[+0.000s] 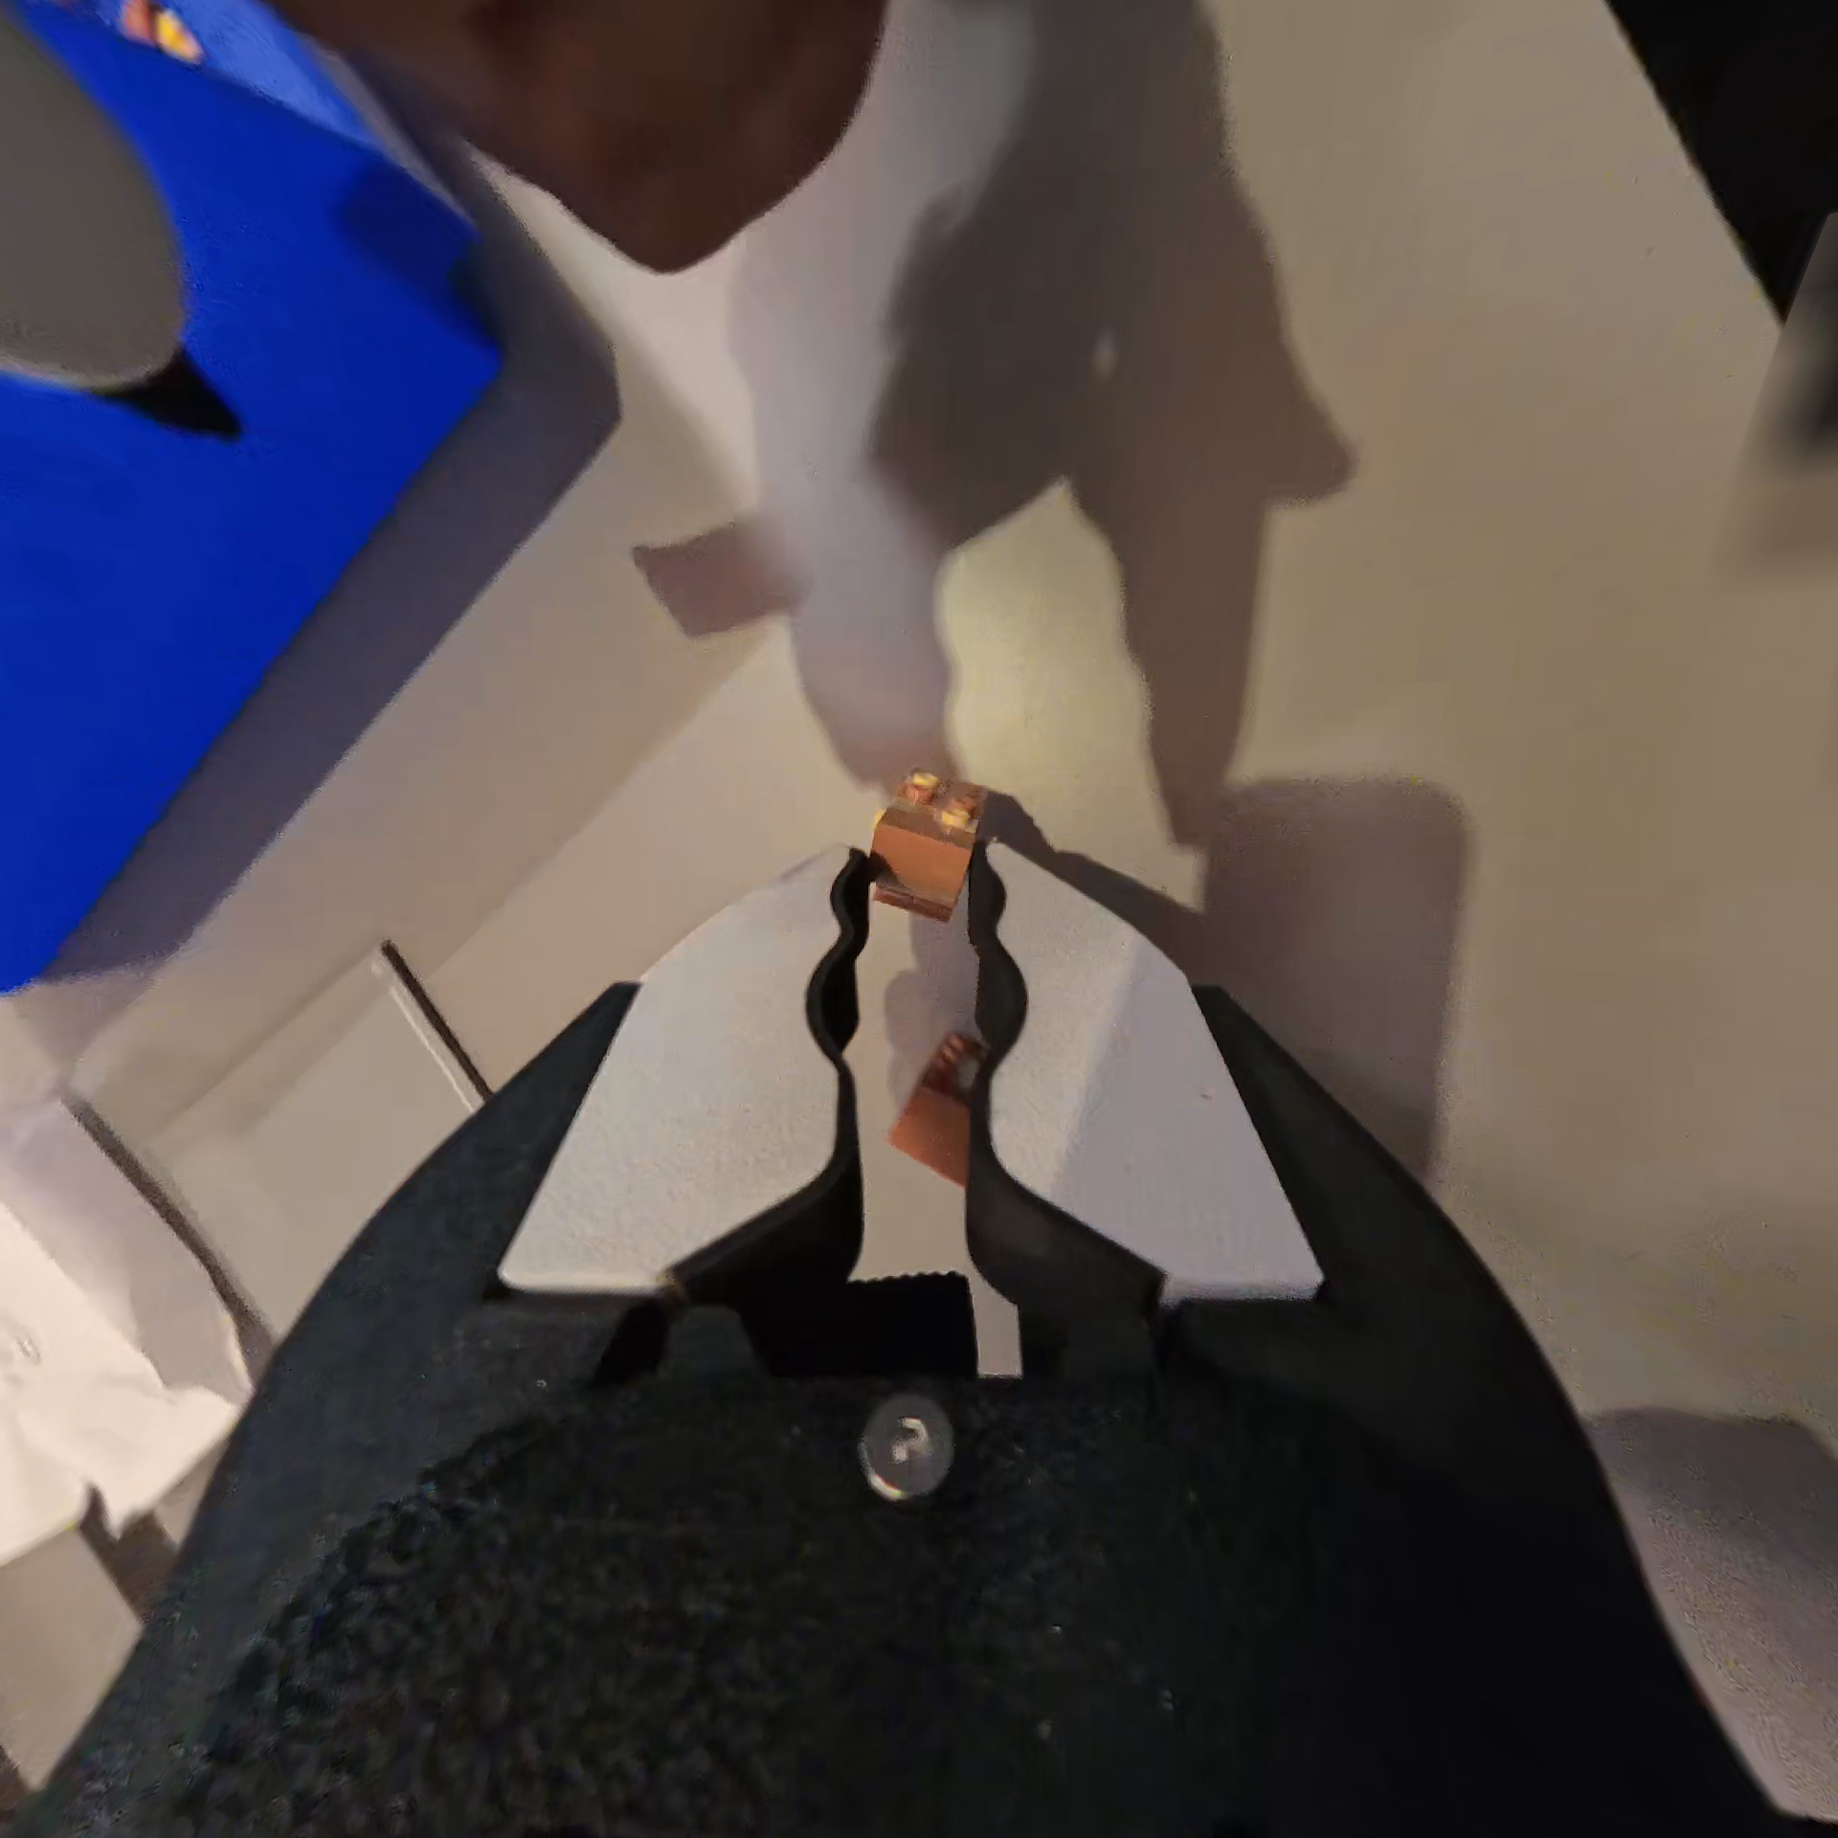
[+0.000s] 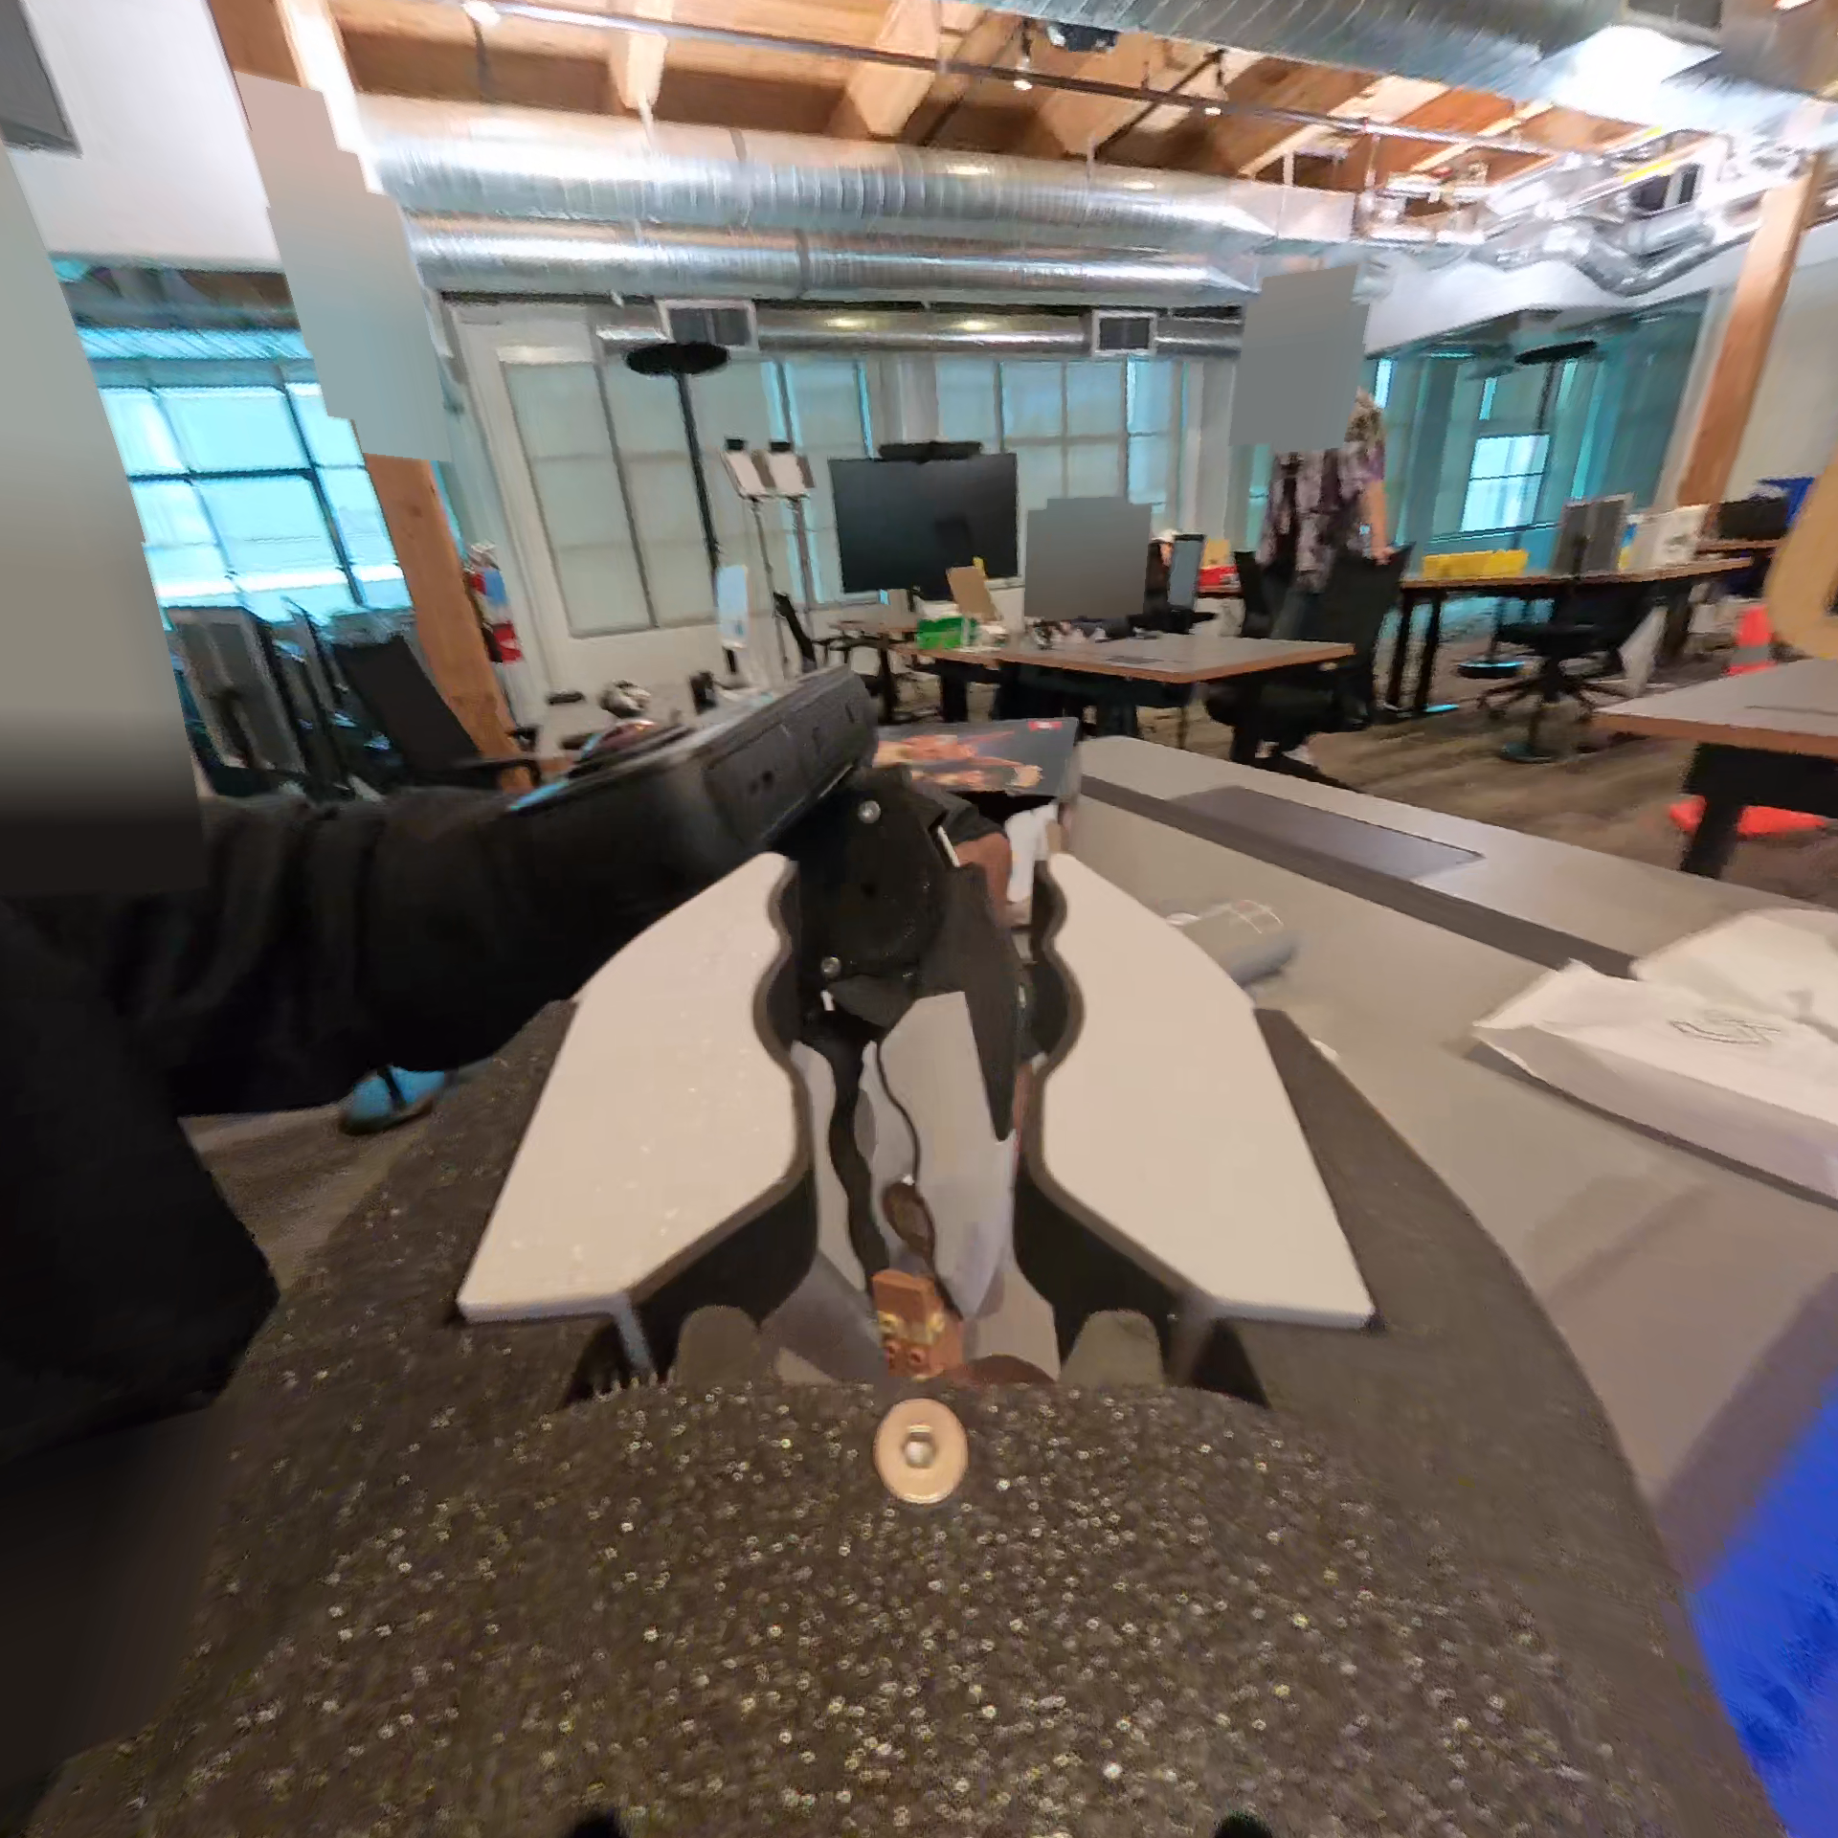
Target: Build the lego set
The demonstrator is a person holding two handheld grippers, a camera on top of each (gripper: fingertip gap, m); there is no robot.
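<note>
In the left wrist view, my left gripper (image 1: 920, 857) is shut on a small brown studded brick (image 1: 923, 833), pinched at the very fingertips above the pale table (image 1: 1492, 646). A second brown piece (image 1: 940, 1104) lies on the table below the fingers. A blurred white finger (image 1: 855, 617) of the other gripper hangs just beyond the brick. In the right wrist view, my right gripper (image 2: 913, 880) is open, its pads touching nothing. The black left gripper (image 2: 865, 925), held by a black-sleeved arm (image 2: 348, 945), points in between its fingers. The brick (image 2: 910, 1318) shows low between the finger bases.
A blue box (image 1: 199, 497) stands at the left of the table. A white paper bag (image 2: 1691, 1044) lies on the grey table at the right, and also shows in the left wrist view (image 1: 90, 1373). Desks, chairs and a person stand far back in the room. Across from one pair of fingers to the other is roughly 15 cm.
</note>
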